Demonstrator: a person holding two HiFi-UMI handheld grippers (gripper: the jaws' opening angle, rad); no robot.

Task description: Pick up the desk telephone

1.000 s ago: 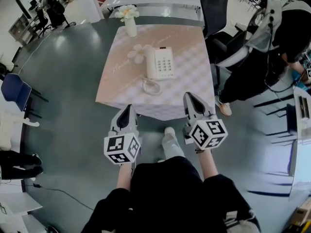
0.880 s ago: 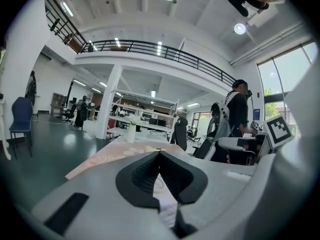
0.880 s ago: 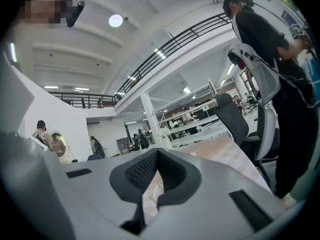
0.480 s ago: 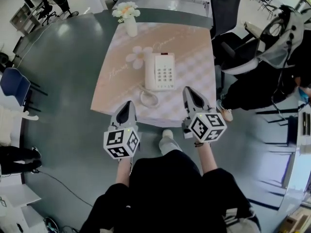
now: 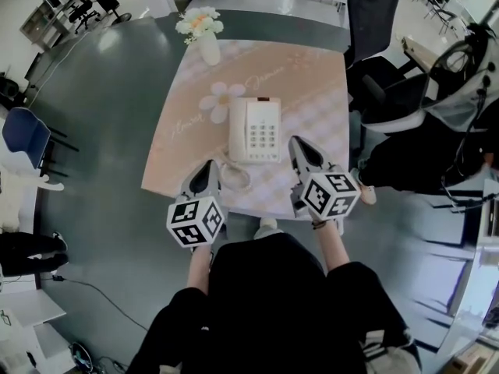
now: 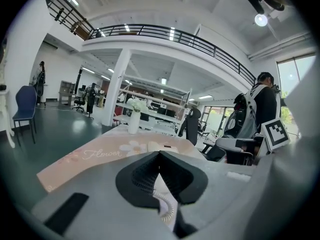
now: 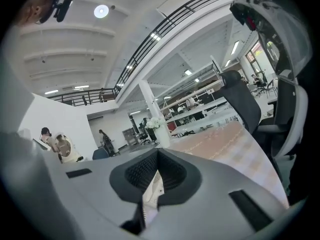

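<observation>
A cream desk telephone (image 5: 255,128) with a keypad lies in the middle of the table (image 5: 312,76), which has a pink tablecloth; its coiled cord (image 5: 234,176) loops toward the near edge. My left gripper (image 5: 209,164) is shut and empty, over the near edge just left of the cord. My right gripper (image 5: 296,140) is shut and empty too, close beside the phone's near right corner. In the left gripper view the cord (image 6: 167,208) shows through the gap behind the closed jaws. The right gripper view shows a sliver of the phone (image 7: 151,188) the same way.
A white vase of flowers (image 5: 205,36) stands at the table's far left corner. A black office chair (image 5: 374,29) sits at the table's right, a blue chair (image 5: 23,136) far left. A person in dark clothes (image 5: 437,142) is at the right.
Both grippers have moved forward from in front of the table to over its near edge, closing on the telephone. Their jaws stayed shut.
</observation>
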